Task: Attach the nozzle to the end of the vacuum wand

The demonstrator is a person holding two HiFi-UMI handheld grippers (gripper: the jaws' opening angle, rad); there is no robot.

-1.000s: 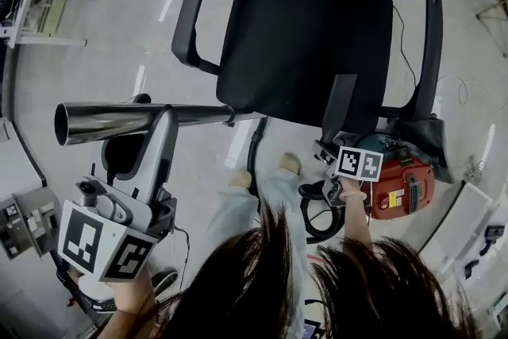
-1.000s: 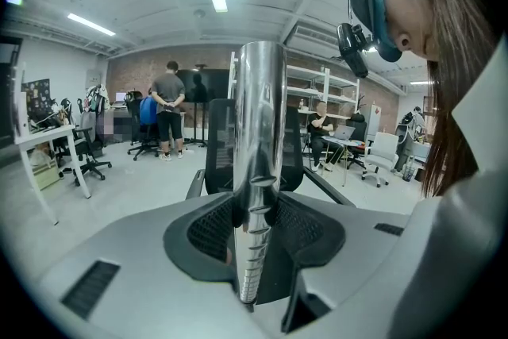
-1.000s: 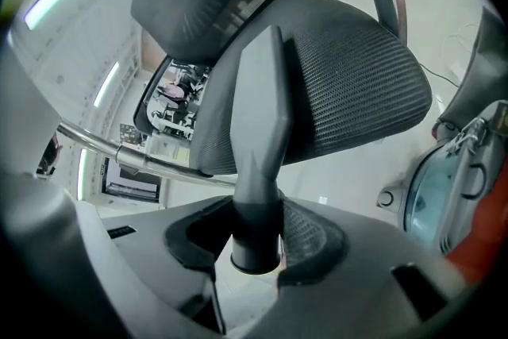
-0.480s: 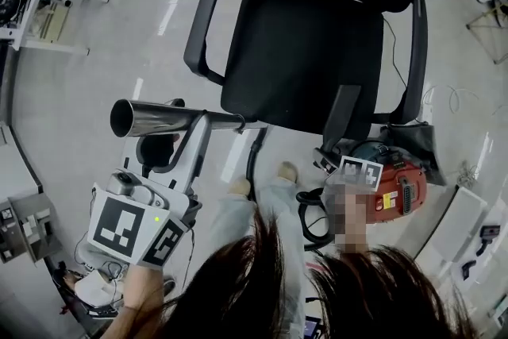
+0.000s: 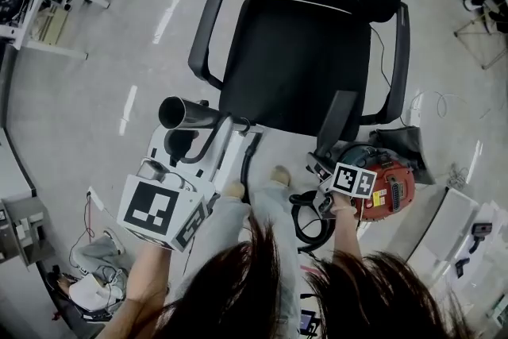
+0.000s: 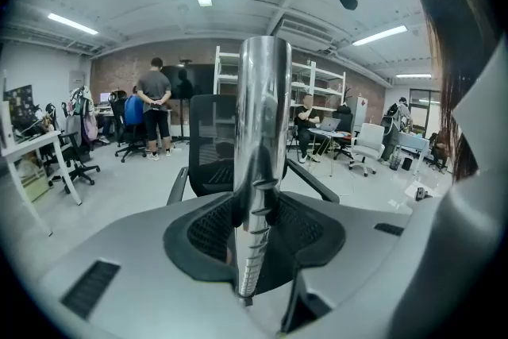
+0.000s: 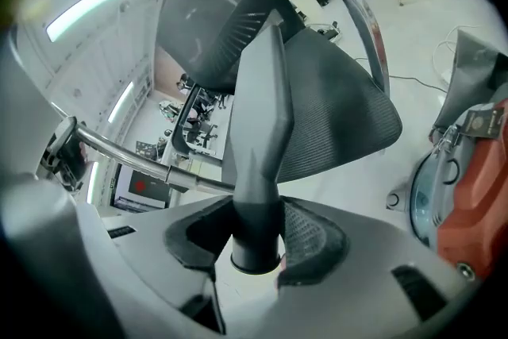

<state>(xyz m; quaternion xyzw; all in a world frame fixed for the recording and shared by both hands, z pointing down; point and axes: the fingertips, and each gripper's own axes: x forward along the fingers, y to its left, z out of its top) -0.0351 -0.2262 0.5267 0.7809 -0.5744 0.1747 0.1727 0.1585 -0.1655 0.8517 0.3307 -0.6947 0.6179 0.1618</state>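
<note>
My left gripper point(image 6: 254, 250) has its jaws pinching the vacuum wand point(image 6: 264, 115). My right gripper point(image 7: 258, 238) has its jaws pinching the nozzle point(image 7: 262, 115), apart from the wand.

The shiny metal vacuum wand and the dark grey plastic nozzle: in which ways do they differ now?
The shiny metal vacuum wand is a round, mirror-bright tube; the dark grey plastic nozzle is matt and flattens toward its tip. The wand is held in the left gripper, the nozzle in the right gripper. What they share: each is clamped between jaws, and they are apart, not yet joined.
</note>
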